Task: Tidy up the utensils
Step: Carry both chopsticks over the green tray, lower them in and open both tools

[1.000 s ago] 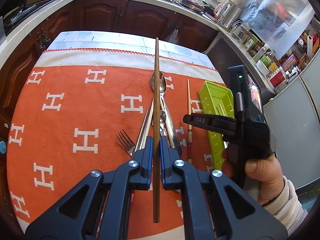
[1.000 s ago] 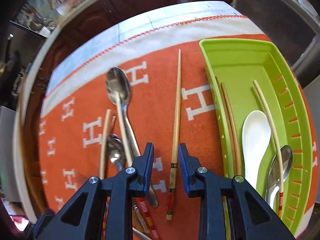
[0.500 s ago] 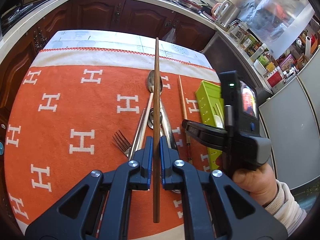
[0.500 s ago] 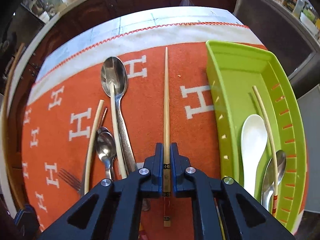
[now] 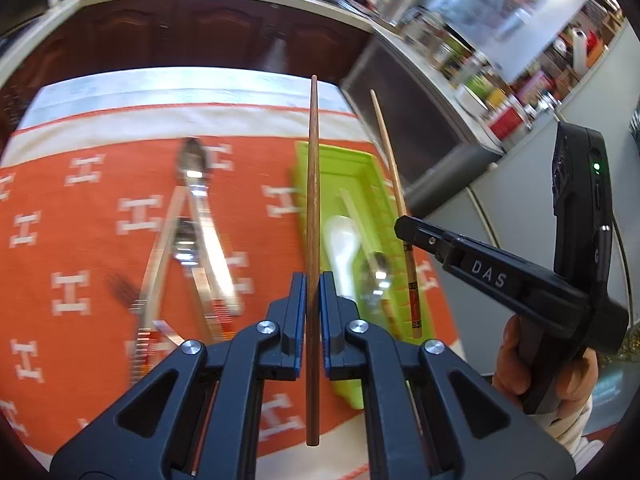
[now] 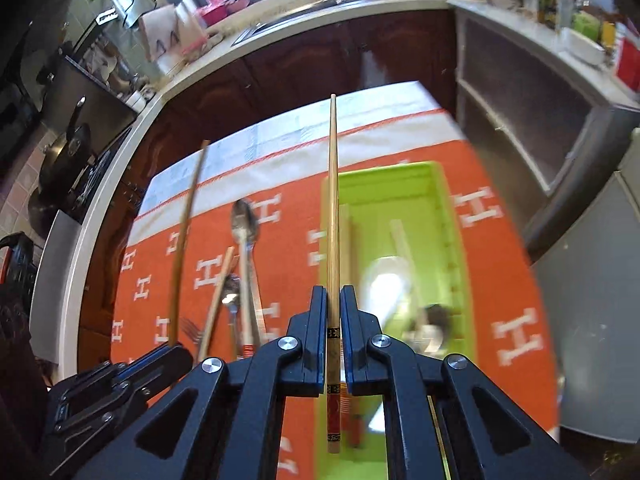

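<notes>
The left gripper (image 5: 313, 312) is clamped on a dark brown chopstick (image 5: 313, 184), its jaws pressed against the shaft, which points forward above the table. The right gripper (image 6: 331, 332) is likewise closed tight on a pale bamboo chopstick (image 6: 332, 200) with a red and black patterned end, held in the air over the near edge of a lime-green utensil tray (image 6: 448, 216). Inside the tray lie a white ceramic spoon (image 5: 340, 240), a metal spoon (image 5: 376, 270) and more chopsticks, blurred. To the tray's left, on an orange tablecloth (image 5: 100, 248) printed with white H letters, a large metal spoon (image 6: 245, 220), a smaller spoon, a fork (image 6: 191, 330) and another chopstick lie together in a loose pile.
</notes>
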Demonstrator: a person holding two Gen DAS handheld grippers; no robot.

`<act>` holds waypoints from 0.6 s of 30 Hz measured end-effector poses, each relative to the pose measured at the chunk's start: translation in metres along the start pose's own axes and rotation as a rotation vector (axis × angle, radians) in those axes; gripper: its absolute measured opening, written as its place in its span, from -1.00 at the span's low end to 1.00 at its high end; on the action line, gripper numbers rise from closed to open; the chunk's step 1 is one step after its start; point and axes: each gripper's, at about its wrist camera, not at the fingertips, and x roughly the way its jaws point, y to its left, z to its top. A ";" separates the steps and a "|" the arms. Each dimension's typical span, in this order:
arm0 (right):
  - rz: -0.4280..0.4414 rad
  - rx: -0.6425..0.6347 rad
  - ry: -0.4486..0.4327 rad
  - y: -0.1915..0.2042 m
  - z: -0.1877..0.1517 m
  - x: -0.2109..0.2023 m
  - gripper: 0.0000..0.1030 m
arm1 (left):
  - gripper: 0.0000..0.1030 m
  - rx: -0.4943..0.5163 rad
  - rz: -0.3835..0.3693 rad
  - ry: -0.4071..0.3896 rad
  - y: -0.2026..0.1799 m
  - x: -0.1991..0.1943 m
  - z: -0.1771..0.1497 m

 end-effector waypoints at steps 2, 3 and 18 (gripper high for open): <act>-0.023 0.000 -0.004 -0.022 -0.003 -0.017 -0.88 | -0.92 0.013 -0.019 0.020 -0.019 0.013 0.001; -0.044 0.004 -0.002 -0.032 -0.005 -0.020 -0.88 | -0.92 0.015 -0.034 0.036 -0.028 0.023 0.002; -0.070 -0.003 0.122 -0.092 -0.036 0.026 -0.84 | -0.91 -0.015 -0.008 0.172 -0.054 0.094 -0.022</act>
